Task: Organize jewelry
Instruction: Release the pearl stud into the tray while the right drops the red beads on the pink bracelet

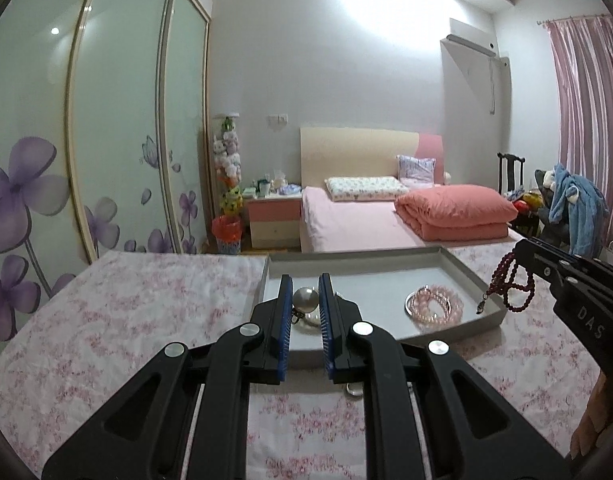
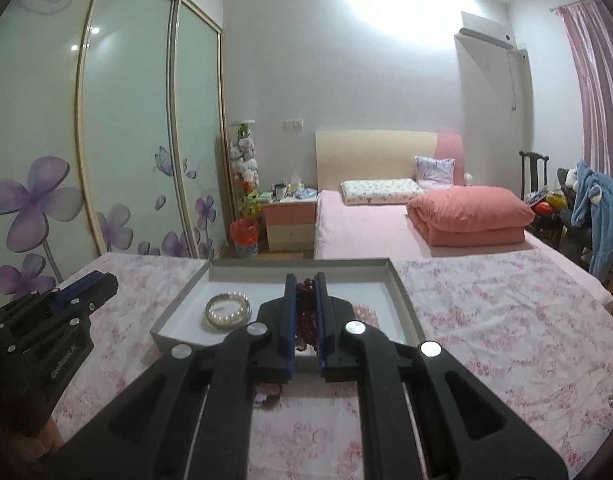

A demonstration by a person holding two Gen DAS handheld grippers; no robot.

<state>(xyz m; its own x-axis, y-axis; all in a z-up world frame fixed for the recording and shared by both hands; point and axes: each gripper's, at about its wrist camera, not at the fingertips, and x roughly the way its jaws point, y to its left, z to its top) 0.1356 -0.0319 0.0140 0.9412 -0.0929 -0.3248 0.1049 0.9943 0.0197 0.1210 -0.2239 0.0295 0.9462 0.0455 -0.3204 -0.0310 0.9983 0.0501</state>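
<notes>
A grey shallow tray (image 1: 458,264) sits on the floral cloth just ahead of both grippers. In it lie a pink bead bracelet (image 1: 436,304) and a pearl bracelet (image 2: 228,310). My left gripper (image 1: 305,292) is shut on a large pearl (image 1: 305,299) with a small metal clasp hanging under it. In the right wrist view the left gripper (image 2: 106,284) hovers left of the tray (image 2: 186,292). My right gripper (image 2: 305,292) is shut on a dark red bead necklace (image 2: 305,312). The necklace (image 1: 510,284) dangles from the right gripper (image 1: 518,250) over the tray's right corner.
The table wears a pink floral cloth (image 1: 126,300). A small silver ring (image 1: 352,390) lies on it under my left gripper, and a tiny sparkling piece (image 2: 612,398) near the right edge. A hand (image 1: 590,432) shows at lower right. Beyond stand a bed (image 1: 346,220) and wardrobe doors (image 1: 106,140).
</notes>
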